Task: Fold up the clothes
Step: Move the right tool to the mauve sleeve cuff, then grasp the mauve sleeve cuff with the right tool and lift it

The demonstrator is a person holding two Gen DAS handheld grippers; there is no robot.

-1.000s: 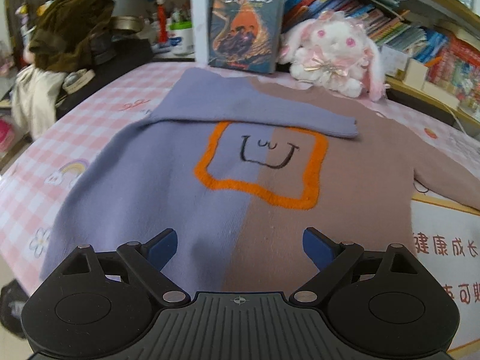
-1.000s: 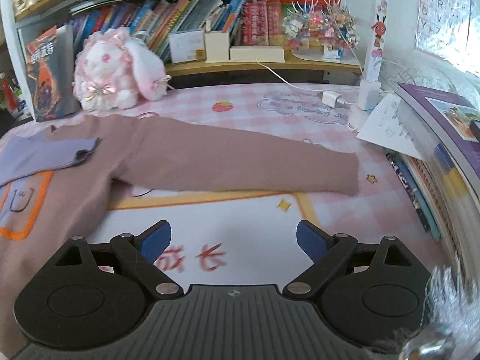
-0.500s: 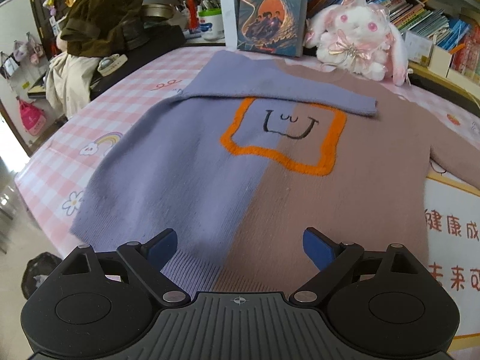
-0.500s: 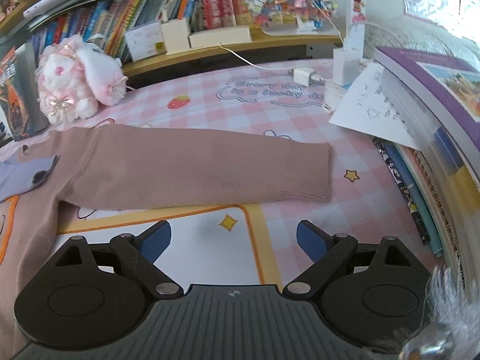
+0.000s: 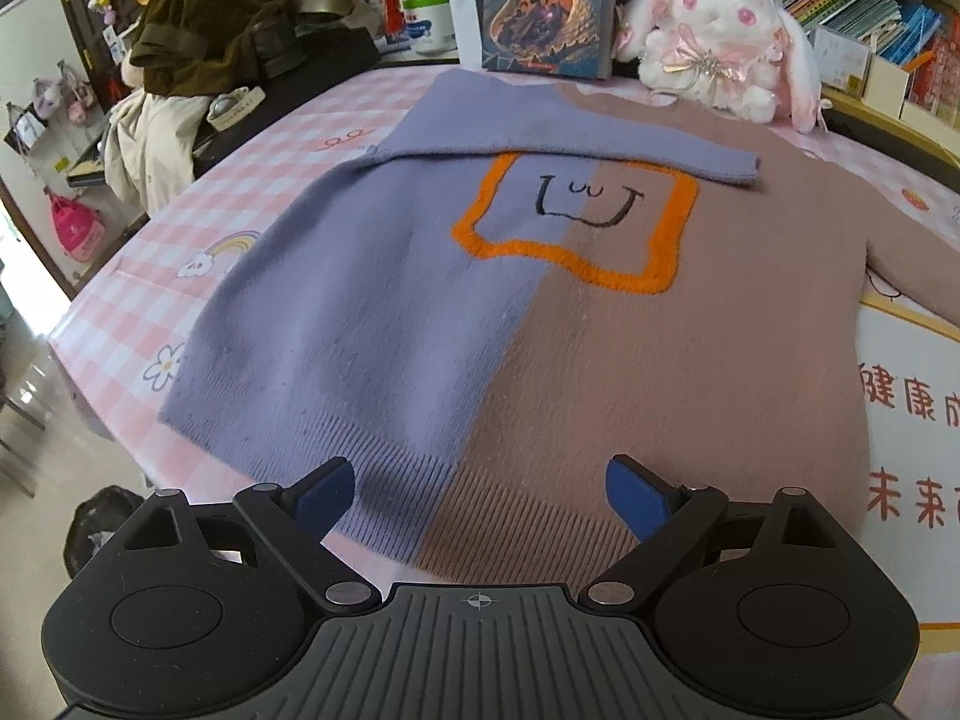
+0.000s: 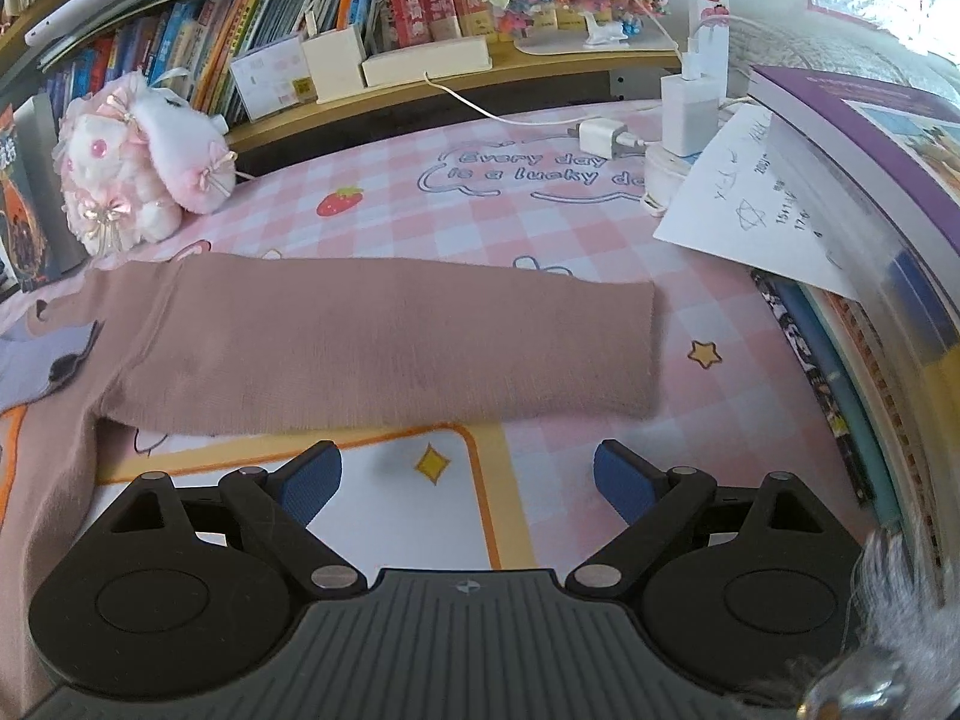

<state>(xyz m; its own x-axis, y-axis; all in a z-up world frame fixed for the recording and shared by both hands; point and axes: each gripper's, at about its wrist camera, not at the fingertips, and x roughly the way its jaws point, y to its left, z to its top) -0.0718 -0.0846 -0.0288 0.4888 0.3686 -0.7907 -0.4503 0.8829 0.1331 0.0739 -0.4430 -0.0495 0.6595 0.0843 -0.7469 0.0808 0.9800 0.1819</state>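
**Tech A:** What differed from the frame one second before?

**Tech B:** In the left wrist view, the sweater (image 5: 480,312) sat farther up the picture. Its ribbed hem (image 5: 456,498), formerly hidden behind the tongs, was in view, with the surface (image 5: 150,276) edge and the floor to the left. In the right wrist view, the brown sleeve (image 6: 384,342) appeared larger and nearer, and its cuff (image 6: 651,348) lay almost straight ahead of the right tongs (image 6: 468,480).

**Tech A:** State of the tongs?

**Tech B:** The left tongs (image 5: 480,495) stood wide over the hem, with nothing between the pads. The right tongs stood equally wide and empty, just short of the sleeve.

**Tech A:** Position of the garment?

**Tech B:** It lay flat on the pink checked surface. The purple sleeve (image 5: 576,138) was folded across the chest above the orange square (image 5: 576,222); the brown sleeve was stretched out sideways.

**Tech A:** Legible writing?

**Tech B:** The cloth read "Every day is a lucky" (image 6: 522,168), the last word cut off. Red Chinese characters (image 5: 900,402) showed at the mat's edge. The upright book (image 5: 546,0) bore a Chinese title, cropped at the top. Handwriting on the paper sheet (image 6: 756,204) was too small to read.
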